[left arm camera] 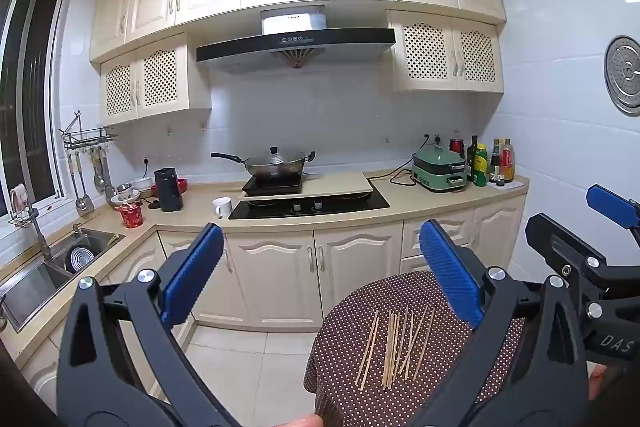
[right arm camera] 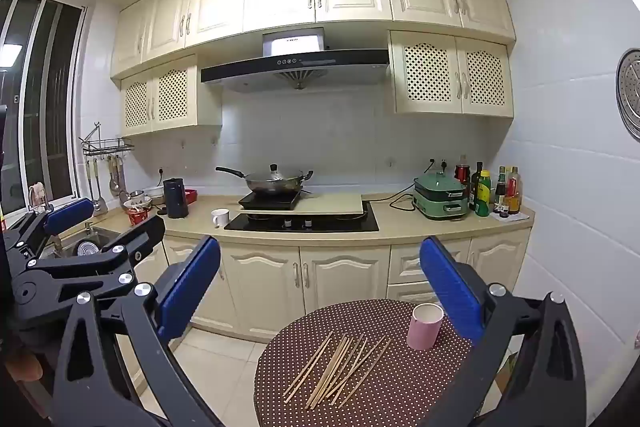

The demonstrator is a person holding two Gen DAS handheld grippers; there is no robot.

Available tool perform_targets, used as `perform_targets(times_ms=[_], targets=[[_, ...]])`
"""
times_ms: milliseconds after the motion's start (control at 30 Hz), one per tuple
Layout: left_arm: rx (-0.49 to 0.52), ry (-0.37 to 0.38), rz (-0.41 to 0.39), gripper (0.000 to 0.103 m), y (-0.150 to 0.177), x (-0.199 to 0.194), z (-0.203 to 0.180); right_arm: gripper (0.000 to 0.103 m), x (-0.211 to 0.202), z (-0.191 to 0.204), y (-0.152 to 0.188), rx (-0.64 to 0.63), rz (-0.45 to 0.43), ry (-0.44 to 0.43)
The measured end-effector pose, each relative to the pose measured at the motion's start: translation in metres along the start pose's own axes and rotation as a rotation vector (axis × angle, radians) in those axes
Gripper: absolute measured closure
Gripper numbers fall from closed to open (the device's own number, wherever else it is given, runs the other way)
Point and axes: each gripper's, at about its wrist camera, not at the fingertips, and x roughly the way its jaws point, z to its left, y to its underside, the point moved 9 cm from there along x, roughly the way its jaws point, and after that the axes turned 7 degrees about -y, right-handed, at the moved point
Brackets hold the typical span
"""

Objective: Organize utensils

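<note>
Chopsticks: a loose bunch of thin wooden chopsticks (right arm camera: 338,371) lies flat on the bench (right arm camera: 384,407), low in the middle of the right wrist view. Some cross over each other.
Bench: small and round, with a brown dotted cloth on it.
Cup: a pink cup (right arm camera: 425,325) stands upright on the bench, up and to the right of the chopsticks, a little apart from them. It looks like the place to put them, though that is a guess.
Left gripper: the left gripper (left arm camera: 322,273) is wide open and holds nothing. It hangs above the bench, not touching the chopsticks (left arm camera: 394,347).
Right gripper: the right gripper (right arm camera: 320,281) is also wide open, with nothing between its blue fingers (right arm camera: 188,291).
How they will handle: the sticks look light, stiff and smooth, so they may roll or slip. They lie flat, which makes them hard to get under.
Where to take hold: probably near the middle of one stick, pinched across its thin sides.
</note>
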Motion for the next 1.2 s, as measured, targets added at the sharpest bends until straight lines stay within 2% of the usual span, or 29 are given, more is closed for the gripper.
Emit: perform_targets(times_ms=[533,1200], targets=[[0.002,-0.005,0.003,0.007,0.01,0.003,-0.004,0.007,0.001,-0.001,0.0,-0.004,0.015,0.003],[-0.004,-0.002,-0.002,0.006,0.004,-0.001,0.002,0.007,-0.003,0.003,0.001,-0.005,0.007,0.007]])
